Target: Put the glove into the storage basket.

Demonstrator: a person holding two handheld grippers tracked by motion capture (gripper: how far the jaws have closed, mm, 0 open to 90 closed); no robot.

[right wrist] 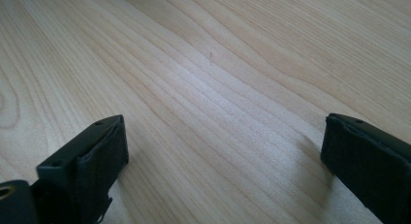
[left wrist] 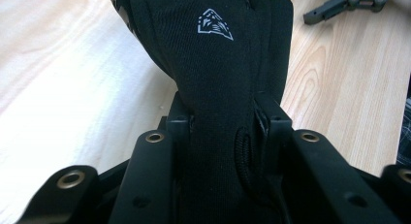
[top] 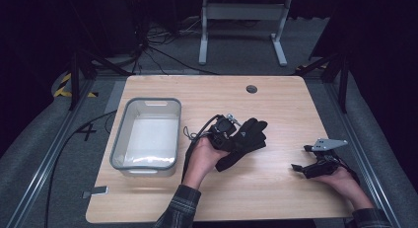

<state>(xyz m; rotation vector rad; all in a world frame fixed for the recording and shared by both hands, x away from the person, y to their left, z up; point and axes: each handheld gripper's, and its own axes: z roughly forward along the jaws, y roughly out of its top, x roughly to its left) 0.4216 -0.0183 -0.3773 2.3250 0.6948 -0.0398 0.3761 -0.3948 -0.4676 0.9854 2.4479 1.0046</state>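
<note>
A black glove (top: 249, 139) with a small white logo (left wrist: 214, 25) lies on the wooden table (top: 276, 104) near its middle. My left gripper (top: 238, 137) comes at it from the left and is shut on the glove's cuff end (left wrist: 220, 136), with the fabric pinched between both jaws. The glove's fingers point away to the right. My right gripper (top: 301, 158) rests low over the table's right front part, apart from the glove. It is open (right wrist: 225, 132), with bare wood between its pads (right wrist: 102, 146). It also shows far off as the right gripper (left wrist: 344, 2).
A translucent grey bin (top: 118, 139) stands on the left of the table, with nothing visible inside. A round cable hole (top: 252, 89) sits near the far edge. A small grey clip (top: 96, 192) is at the front left corner. A white desk frame (top: 241, 13) stands behind the table.
</note>
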